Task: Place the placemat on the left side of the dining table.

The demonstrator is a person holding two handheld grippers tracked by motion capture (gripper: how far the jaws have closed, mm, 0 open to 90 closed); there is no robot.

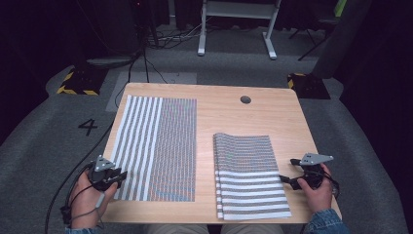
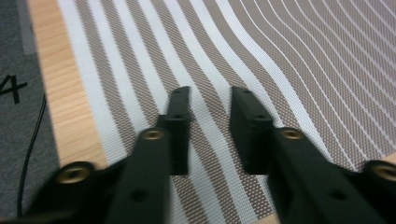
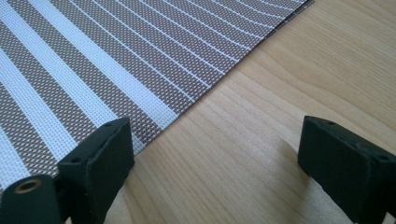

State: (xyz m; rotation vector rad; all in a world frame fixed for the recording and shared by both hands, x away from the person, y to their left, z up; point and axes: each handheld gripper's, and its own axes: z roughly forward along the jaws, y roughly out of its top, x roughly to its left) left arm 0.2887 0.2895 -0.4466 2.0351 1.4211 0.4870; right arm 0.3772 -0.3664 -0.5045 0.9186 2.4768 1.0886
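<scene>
Lying flat on the pale wooden table point(image 1: 229, 117) are two woven mats striped brown and white: a large flat striped mat point(image 1: 156, 146) on the left and a folded striped mat point(image 1: 248, 175) on the right, well apart. The left gripper point(image 1: 116, 176) hangs over the large mat's near left corner, jaws a narrow gap apart with nothing between them. The right gripper point(image 1: 287, 171) sits just beside the folded mat's right edge, jaws spread wide and empty.

The left gripper view shows the left gripper point(image 2: 210, 100) above the weave, with the table's edge, grey carpet and a painted number 4 point(image 2: 11, 88) to one side. The right gripper view shows the right gripper point(image 3: 212, 140) straddling bare wood, one jaw at the mat's border point(image 3: 154, 116).

A round cable hole point(image 1: 246, 99) lies in the far tabletop; a white desk frame point(image 1: 238, 24) stands behind.
</scene>
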